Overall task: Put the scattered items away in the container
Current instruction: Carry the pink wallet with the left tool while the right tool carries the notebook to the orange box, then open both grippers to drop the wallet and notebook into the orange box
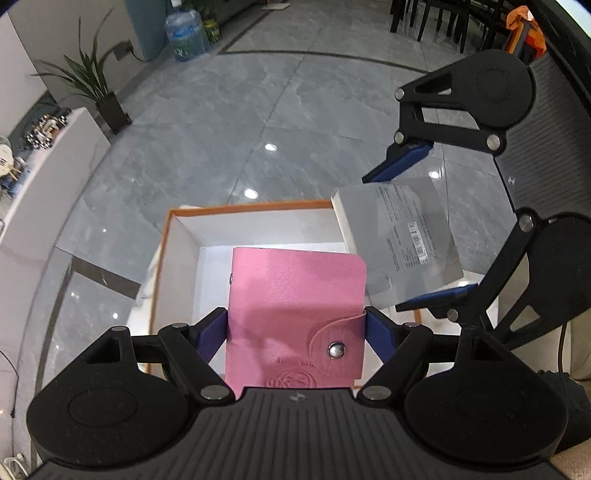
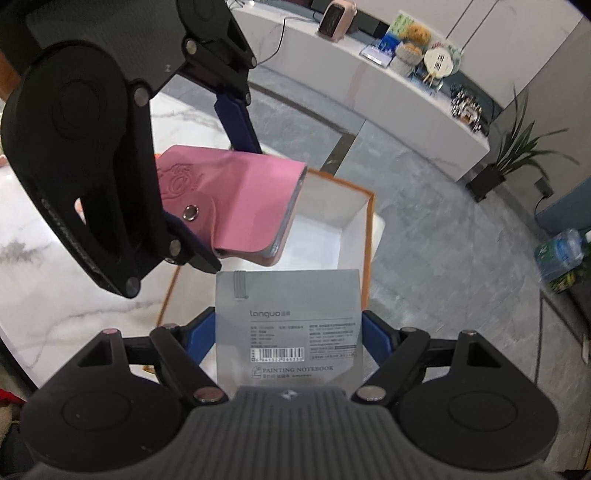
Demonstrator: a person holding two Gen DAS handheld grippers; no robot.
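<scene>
My left gripper (image 1: 295, 328) is shut on a pink card wallet (image 1: 295, 295) with a snap strap and holds it above the open white box with orange rim (image 1: 184, 258). My right gripper (image 2: 288, 332) is shut on a grey painting notebook (image 2: 288, 314) and holds it over the box's near edge (image 2: 364, 258). The right gripper also shows in the left wrist view (image 1: 388, 240), gripping the notebook (image 1: 402, 232) at the box's right side. The left gripper with the wallet (image 2: 243, 206) shows in the right wrist view, upper left. The box interior looks bare where visible.
The box stands at the edge of a white marble table (image 2: 55, 240). Beyond lies grey tiled floor (image 1: 258, 110), a potted plant (image 1: 99, 92), a water jug (image 1: 186, 35), dark chairs (image 1: 443, 18) and a white counter with small items (image 2: 424, 62).
</scene>
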